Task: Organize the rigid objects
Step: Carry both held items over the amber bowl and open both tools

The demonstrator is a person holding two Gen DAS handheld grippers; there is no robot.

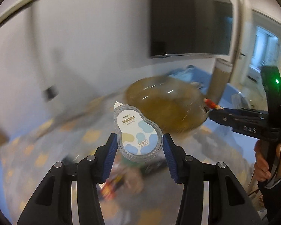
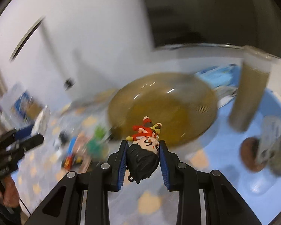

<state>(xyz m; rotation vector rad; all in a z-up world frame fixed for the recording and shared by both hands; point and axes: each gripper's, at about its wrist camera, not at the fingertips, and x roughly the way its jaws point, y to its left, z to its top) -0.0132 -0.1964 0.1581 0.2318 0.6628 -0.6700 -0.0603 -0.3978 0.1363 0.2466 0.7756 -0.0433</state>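
My left gripper (image 1: pixel 139 143) is shut on a clear pear-shaped correction tape refill (image 1: pixel 137 133) with a white, blue and tan label, held above the table. My right gripper (image 2: pixel 142 151) is shut on a small toy figure (image 2: pixel 145 150) with black hair and red clothes, held upside down by its head. An amber glass bowl (image 1: pixel 164 101) stands ahead of both grippers; in the right wrist view the bowl (image 2: pixel 164 103) lies just beyond the figure. The right gripper (image 1: pixel 239 120) shows in the left wrist view at the right, with the figure's red tip (image 1: pixel 211 104) near the bowl's rim.
A tall brown tube (image 2: pixel 251 91) stands right of the bowl. A blurred heap of small colourful objects (image 2: pixel 80 148) lies left on the patterned blue cloth (image 2: pixel 149 204). A round brown object (image 2: pixel 251 155) and a grey item lie at the right. A white wall and dark screen (image 1: pixel 189 18) stand behind.
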